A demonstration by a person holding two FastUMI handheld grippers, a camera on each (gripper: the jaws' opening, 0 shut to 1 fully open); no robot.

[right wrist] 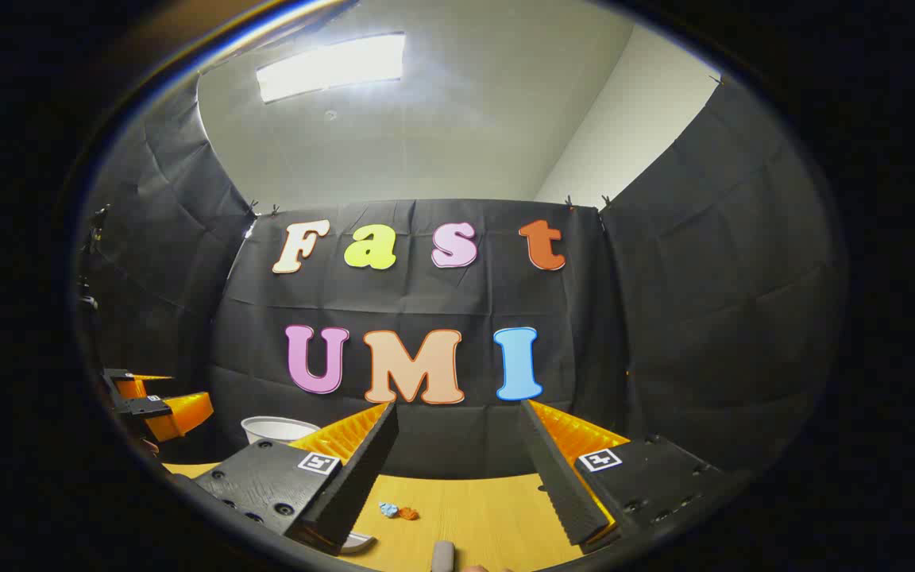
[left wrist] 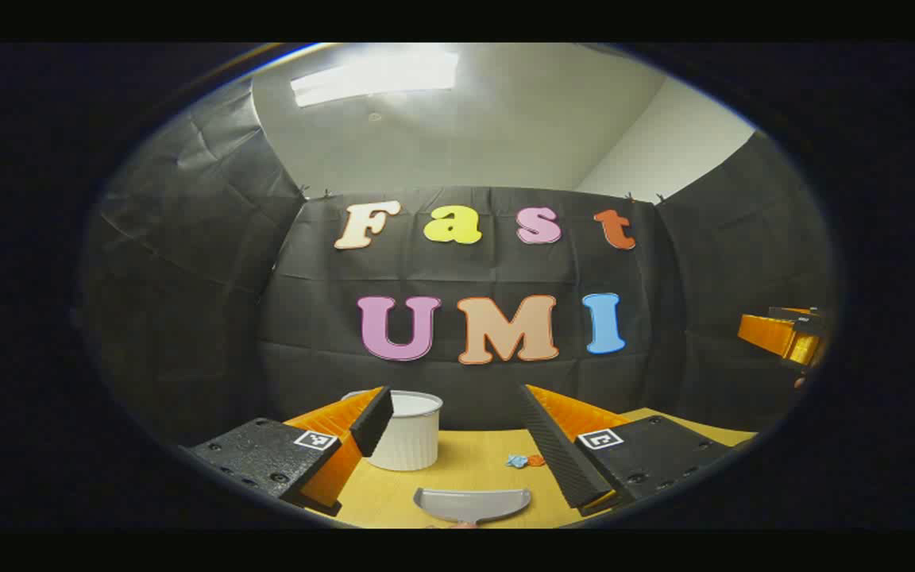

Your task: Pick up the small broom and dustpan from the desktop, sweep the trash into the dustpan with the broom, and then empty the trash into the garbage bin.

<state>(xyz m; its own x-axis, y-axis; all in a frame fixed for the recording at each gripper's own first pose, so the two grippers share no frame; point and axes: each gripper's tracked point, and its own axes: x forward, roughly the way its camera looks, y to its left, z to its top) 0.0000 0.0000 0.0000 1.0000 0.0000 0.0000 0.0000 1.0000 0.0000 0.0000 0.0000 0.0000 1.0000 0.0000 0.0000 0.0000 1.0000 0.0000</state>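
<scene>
Nothing done yet: left gripper [left wrist: 457, 433] and right gripper [right wrist: 457, 461] both hover with fingers apart, empty. Grey plastic dustpan [left wrist: 472, 505] lies on the yellow wooden desktop [left wrist: 473, 457] at 6 o'clock in the left gripper view, crumpled blue-and-orange paper trash [left wrist: 524, 460] at 1 o'clock of it, white ribbed round garbage bin [left wrist: 408, 433] at 11. A grey handle tip [right wrist: 442, 556], possibly the broom, sits at 6 o'clock in the right gripper view; picking, sweeping, emptying all remain.

Dustpan [left wrist: 472, 504] between fingers, near edge cut by bottom of left gripper view; in right gripper view mostly hidden behind left-hand finger [right wrist: 350, 477], pale rim alone peeking out. Grey handle end [right wrist: 442, 556] between fingers, cut at bottom edge, rest unseen. White bin [left wrist: 407, 433] partly hidden behind left-hand finger [left wrist: 372, 419]. Small trash scraps [left wrist: 524, 460] too small to identify.
</scene>
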